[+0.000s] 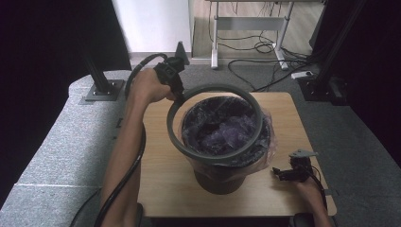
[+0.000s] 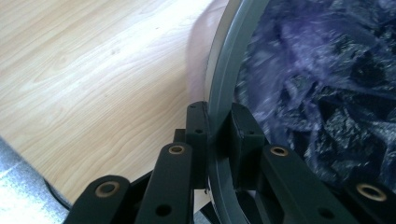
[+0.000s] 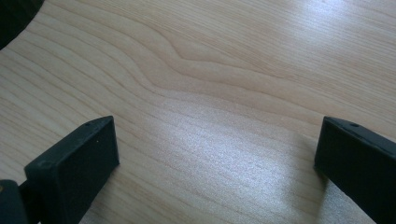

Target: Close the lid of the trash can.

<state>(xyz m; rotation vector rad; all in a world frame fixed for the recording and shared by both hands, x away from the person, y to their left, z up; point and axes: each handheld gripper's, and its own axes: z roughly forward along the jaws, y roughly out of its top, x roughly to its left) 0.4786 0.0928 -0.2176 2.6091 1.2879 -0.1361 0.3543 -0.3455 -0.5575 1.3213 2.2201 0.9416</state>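
One small wooden table (image 1: 161,184) carries one dark waste bin (image 1: 220,177), which stands near the middle of the tabletop, a little toward the near edge. One bag liner (image 1: 222,127) of crinkled dark purple-black plastic sits inside it, with a clear plastic edge spilling over the bin's mouth on the right side.

One grey ring (image 1: 176,135), the bin's hoop-shaped rim, hangs tilted above the bin's mouth: its far left part is raised, and its near part lies low against the liner at the bin's front. The left gripper (image 1: 177,92) holds that raised part, over the table's far left corner. In the left gripper view its two black pads (image 2: 198,135) are clamped on the ring (image 2: 224,79), one pad on the outer face and one on the inner, with the liner (image 2: 327,79) to the right and bare tabletop (image 2: 93,79) to the left.

The right gripper (image 1: 283,174) rests low near the table's near right corner, well apart from the bin. In the right gripper view its two jaws stand wide, with nothing but wood grain (image 3: 210,93) between them.

Two grippers, one ring, one bin, one liner.
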